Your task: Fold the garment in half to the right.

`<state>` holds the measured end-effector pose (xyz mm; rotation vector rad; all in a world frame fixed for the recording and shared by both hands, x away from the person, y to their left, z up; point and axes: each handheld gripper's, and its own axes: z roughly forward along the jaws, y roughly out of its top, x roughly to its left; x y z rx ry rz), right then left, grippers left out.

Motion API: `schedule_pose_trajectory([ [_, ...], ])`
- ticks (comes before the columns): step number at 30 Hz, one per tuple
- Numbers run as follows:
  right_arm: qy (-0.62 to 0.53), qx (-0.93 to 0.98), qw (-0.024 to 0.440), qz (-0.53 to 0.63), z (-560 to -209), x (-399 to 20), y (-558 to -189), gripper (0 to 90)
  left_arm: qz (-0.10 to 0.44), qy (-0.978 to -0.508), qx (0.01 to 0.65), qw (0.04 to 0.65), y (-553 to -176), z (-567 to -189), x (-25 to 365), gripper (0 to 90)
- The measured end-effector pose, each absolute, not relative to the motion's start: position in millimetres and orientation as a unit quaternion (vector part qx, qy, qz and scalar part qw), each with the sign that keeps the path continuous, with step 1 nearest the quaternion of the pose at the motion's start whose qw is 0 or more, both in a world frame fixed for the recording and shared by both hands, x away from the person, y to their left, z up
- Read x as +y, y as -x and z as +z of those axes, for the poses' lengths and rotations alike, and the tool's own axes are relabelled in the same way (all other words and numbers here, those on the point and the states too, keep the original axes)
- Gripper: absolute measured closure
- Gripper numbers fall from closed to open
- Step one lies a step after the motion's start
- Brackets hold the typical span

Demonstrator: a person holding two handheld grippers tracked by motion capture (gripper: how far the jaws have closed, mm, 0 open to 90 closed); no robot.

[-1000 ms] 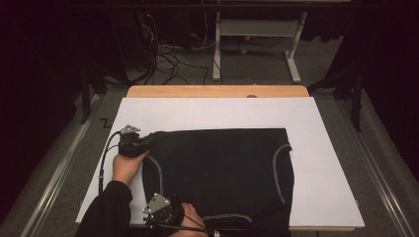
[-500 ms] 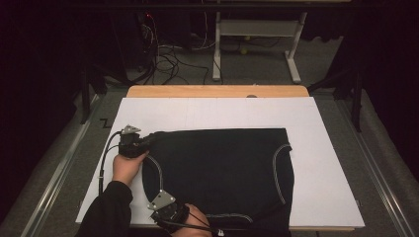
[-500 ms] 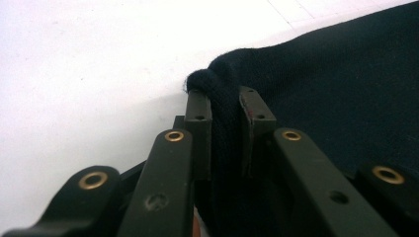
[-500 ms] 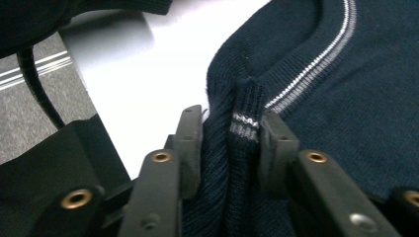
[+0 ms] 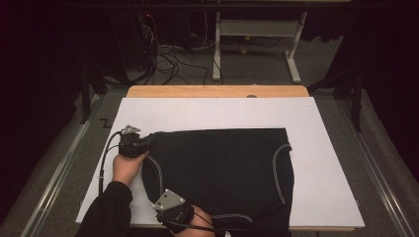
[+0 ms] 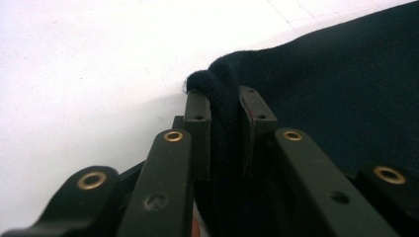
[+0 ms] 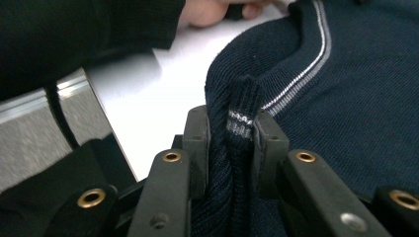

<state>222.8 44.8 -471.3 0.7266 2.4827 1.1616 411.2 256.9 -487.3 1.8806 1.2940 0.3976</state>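
Lying flat on the white tabletop (image 5: pixel 207 111), the dark navy knitted sweater with grey piping (image 5: pixel 222 168) is being pinched by both hand-held grippers: left hand-held gripper (image 6: pixel 225 106) clamping a far corner, right hand-held gripper (image 7: pixel 231 126), jaws having just been closing, clamping the near striped edge; lifting both evenly should be keeping the fabric taut.

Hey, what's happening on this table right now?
A person is working a dark knit garment spread flat on the white table. The left tool is clamped on a bunched fold at the garment's far left corner. The right tool has just been closing and now pinches a striped edge near the table's front. Both corners look gripped, probably ready to lift or fold.
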Motion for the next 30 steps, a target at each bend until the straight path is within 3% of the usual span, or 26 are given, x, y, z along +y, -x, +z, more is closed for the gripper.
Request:
schedule_pose_trajectory([
  [9, -0.240, 0.857, 0.169, 0.423, -466, 37, -222, 74.0, 0.141, -0.728, 0.533, 0.406, -413, -485, 261, 73.4],
  [30, -0.235, 0.831, 0.179, 0.472, -437, 20, -221, 74.7, 0.178, -0.700, 0.533, 0.440, -405, -454, 251, 77.6],
])
